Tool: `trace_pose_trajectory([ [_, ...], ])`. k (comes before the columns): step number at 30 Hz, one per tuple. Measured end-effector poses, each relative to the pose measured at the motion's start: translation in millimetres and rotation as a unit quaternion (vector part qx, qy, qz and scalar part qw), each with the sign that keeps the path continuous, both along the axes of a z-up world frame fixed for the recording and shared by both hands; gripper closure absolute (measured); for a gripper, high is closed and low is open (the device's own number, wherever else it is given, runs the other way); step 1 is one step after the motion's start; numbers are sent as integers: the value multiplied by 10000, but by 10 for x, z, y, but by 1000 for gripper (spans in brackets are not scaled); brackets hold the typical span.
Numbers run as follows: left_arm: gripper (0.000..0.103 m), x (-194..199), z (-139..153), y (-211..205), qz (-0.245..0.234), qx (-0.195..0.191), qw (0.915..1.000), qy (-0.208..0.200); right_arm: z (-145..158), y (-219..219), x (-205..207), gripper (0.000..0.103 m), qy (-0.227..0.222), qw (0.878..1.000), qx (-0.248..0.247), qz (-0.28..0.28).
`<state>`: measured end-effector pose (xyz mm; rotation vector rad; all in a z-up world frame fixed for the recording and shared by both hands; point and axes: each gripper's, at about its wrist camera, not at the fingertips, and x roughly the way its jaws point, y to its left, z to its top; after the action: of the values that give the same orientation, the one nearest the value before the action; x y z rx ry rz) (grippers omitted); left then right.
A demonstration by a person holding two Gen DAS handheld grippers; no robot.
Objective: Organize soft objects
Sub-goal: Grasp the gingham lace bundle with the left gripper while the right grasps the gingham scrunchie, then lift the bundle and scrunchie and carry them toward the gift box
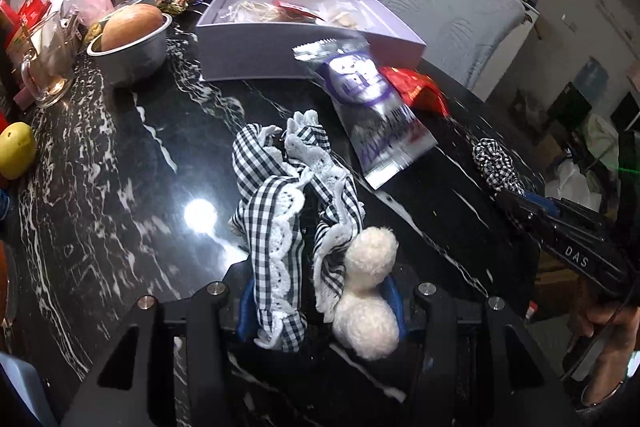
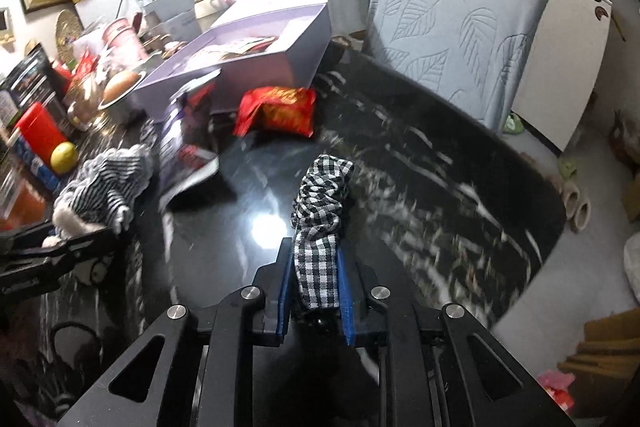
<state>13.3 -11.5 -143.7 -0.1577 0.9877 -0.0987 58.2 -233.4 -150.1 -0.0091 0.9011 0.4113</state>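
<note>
1. Gingham scrunchie point(image 2: 320, 223) is pinched in the right gripper point(image 2: 316, 279), long axis toward twelve o'clock.
2. Lilac box point(image 2: 256, 67) lies at eleven o'clock.
3. Left gripper point(image 1: 320, 303) clamps the frilly cloth point(image 1: 276, 227).

Two wrist fisheyes, each angled down along its tool, close over the tabletop point(image 1: 120, 187), sharing the lilac box point(image 1: 256, 55) and chair point(image 2: 460, 27)
</note>
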Motion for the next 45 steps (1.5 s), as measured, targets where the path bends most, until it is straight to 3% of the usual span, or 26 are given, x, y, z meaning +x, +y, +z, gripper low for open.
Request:
trace_pose_trajectory([
  [9, 47, 50, -53, -45, -59, 43, 10000, -4, -23, -30, -187, 81, 38, 9999, 124, 37],
  [14, 44, 97, -62, -105, -100, 335, 9994, -30, -19, -2, -136, 54, -11, 9998, 219, 38],
  [19, 44, 118, -72, -128, -56, 436, 9990, -125, -27, 57, -125, 54, -176, 9998, 74, 44],
  [21, 44, 107, -75, -117, -39, 403, 9990, -168, -31, 75, -134, 57, -248, 9997, -5, 33],
  [23, 47, 95, -75, -118, -39, 436, 9989, -190, -40, 98, -156, 77, -363, 9991, -221, 2],
  [25, 51, 71, -71, -113, -65, 385, 9990, -211, -43, 91, -170, 82, -396, 9988, -295, 0],
  [37, 52, -271, 5, -169, -409, 56, 9991, -126, -4, 37, -413, 83, -26, 9990, 382, 217],
  [45, 52, -472, 243, -200, -500, -46, 9978, -435, 152, 221, -667, 83, -104, 9951, 652, 733],
])
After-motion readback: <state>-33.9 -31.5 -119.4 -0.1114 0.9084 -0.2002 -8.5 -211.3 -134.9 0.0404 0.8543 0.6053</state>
